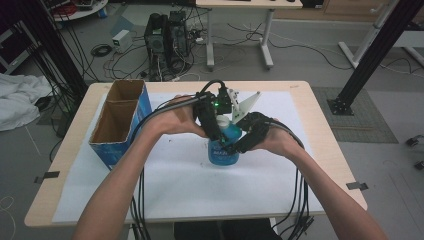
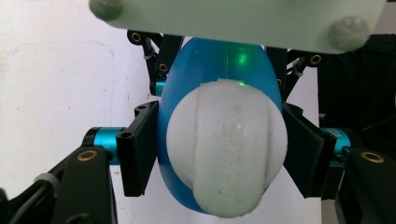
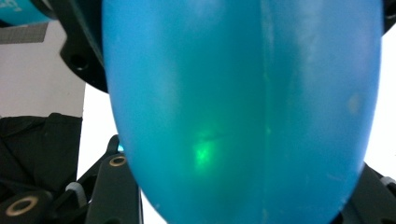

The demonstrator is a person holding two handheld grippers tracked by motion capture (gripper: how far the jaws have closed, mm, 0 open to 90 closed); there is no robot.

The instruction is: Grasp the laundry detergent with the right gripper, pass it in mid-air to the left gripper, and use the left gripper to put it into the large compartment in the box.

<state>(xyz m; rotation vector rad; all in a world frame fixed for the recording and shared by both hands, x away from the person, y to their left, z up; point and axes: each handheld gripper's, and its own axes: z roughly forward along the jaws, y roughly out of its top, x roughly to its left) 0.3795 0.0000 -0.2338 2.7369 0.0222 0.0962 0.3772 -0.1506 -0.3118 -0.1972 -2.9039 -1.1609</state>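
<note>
With the blue bottle [image 1: 223, 150] standing upright on the white sheet [image 1: 175, 185] near the middle of the table [image 1: 320, 135], the work in hand looks like opening its white cap [image 2: 227, 149], and doing it well depends on keeping the two grips doing separate jobs. The right gripper [image 1: 239, 142] should only steady the body: its jaws are clamped on the bottle's blue flank, which bulges up between them close against that gripper's camera, and they ought to hold firm without squashing the soft wall. The left gripper [image 2: 224, 154] comes at the top, its jaws drawn in on either side of the cap; the pads [image 2: 137, 149] sit at the cap's two flanks, apparently touching it, with the cap centred between them and the blue shoulder just behind. A good turn would keep the cap squarely in the middle of those pads, the twist running about the bottle's own axis, so nothing levers the base across the sheet. The open cardboard box [image 1: 120, 122] stands well apart on the left gripper's outer side, out of the way.
</note>
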